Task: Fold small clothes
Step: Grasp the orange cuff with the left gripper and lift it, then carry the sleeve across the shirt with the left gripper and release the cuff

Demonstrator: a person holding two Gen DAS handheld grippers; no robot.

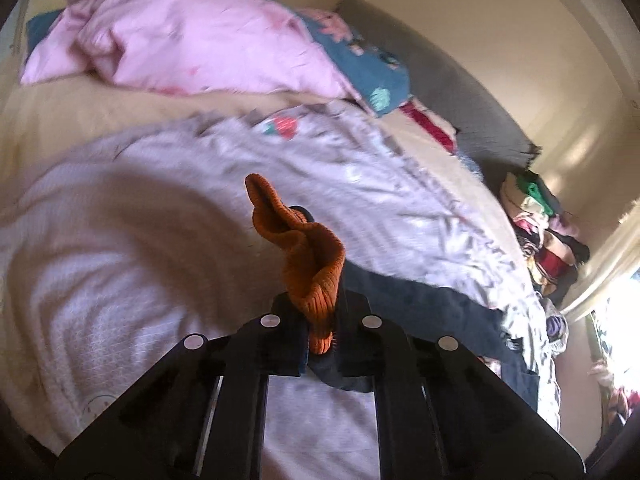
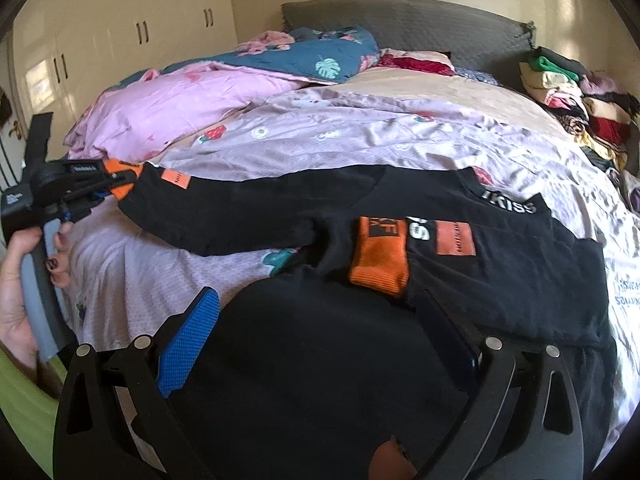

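Note:
A black sweatshirt [image 2: 500,276] with orange patches lies flat on the bed. One sleeve is folded across the chest, its orange cuff [image 2: 380,260] lying on the body. The other sleeve [image 2: 240,208] stretches out to the left. My left gripper [image 1: 318,320] is shut on that sleeve's orange ribbed cuff [image 1: 304,256], which bunches up above the jaws and is lifted off the bedding. In the right wrist view that gripper [image 2: 116,178] sits at the far left, held by a hand [image 2: 20,280]. My right gripper [image 2: 320,332] hangs open over the sweatshirt's lower body, nothing between its fingers [image 2: 188,344].
A lilac printed sheet [image 2: 360,136] covers the bed. A pink duvet [image 1: 192,36] and a teal leaf-print blanket [image 2: 320,56] are heaped at the far side before a grey headboard [image 2: 420,24]. Stacked clothes [image 2: 580,104] sit at the right; cream wardrobes [image 2: 120,28] stand behind.

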